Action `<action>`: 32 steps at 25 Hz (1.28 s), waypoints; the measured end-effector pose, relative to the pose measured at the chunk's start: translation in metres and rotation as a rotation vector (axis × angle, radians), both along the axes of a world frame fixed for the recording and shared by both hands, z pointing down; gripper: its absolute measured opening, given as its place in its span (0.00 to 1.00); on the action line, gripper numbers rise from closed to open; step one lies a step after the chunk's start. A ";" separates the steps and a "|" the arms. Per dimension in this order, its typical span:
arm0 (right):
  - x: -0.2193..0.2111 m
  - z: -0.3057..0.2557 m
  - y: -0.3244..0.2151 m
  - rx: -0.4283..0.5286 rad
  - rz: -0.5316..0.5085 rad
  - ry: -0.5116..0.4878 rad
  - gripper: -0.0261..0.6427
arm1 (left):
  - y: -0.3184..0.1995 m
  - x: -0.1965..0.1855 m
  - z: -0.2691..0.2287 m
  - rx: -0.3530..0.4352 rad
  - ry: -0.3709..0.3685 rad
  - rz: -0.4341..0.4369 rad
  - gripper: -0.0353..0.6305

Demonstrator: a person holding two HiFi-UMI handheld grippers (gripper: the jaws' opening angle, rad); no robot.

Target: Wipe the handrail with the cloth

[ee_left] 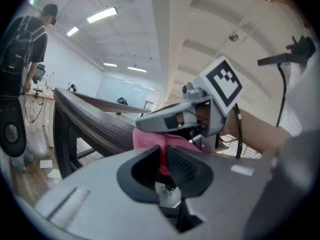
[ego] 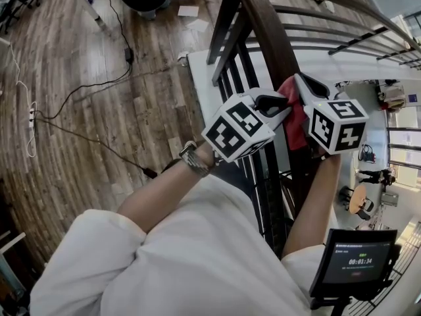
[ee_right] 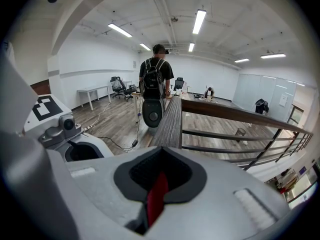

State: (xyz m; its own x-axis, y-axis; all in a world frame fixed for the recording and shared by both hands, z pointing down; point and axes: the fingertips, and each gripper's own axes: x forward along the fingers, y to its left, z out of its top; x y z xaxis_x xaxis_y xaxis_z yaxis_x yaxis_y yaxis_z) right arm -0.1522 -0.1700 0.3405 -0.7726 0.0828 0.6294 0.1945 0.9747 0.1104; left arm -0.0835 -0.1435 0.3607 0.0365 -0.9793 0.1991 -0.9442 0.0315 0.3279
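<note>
The handrail (ego: 263, 25), a dark, ribbed wooden rail that curves away ahead, is the surface to cover. The red cloth (ego: 294, 110) lies bunched over the handrail's top on the stretch nearest the person, so the wipe looks barely begun. To do it well, I judge the cloth should be pulled flat across the handrail's crown and pressed down as both tools slide along it together; a lump would likely skip the grooves. The right gripper (ee_right: 159, 181), at the handrail's right side, is clamped tight on a thin edge of the cloth. The left gripper (ee_left: 164, 156), at the handrail's left side, has its jaws closed on a thicker fold.
</note>
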 end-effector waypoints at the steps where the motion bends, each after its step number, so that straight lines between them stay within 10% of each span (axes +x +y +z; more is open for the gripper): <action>1: 0.000 0.000 0.001 0.003 0.000 0.001 0.05 | 0.000 0.000 0.000 0.002 0.001 -0.001 0.12; 32: 0.041 0.004 -0.005 0.007 0.009 0.004 0.05 | -0.004 0.039 0.003 -0.003 0.022 0.044 0.12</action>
State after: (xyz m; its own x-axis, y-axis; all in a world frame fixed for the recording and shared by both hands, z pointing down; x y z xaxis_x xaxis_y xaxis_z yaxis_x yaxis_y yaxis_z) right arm -0.1113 -0.1748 0.3440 -0.7707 0.0714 0.6332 0.1858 0.9757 0.1160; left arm -0.0447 -0.1475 0.3640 0.0835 -0.9760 0.2012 -0.9374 -0.0085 0.3481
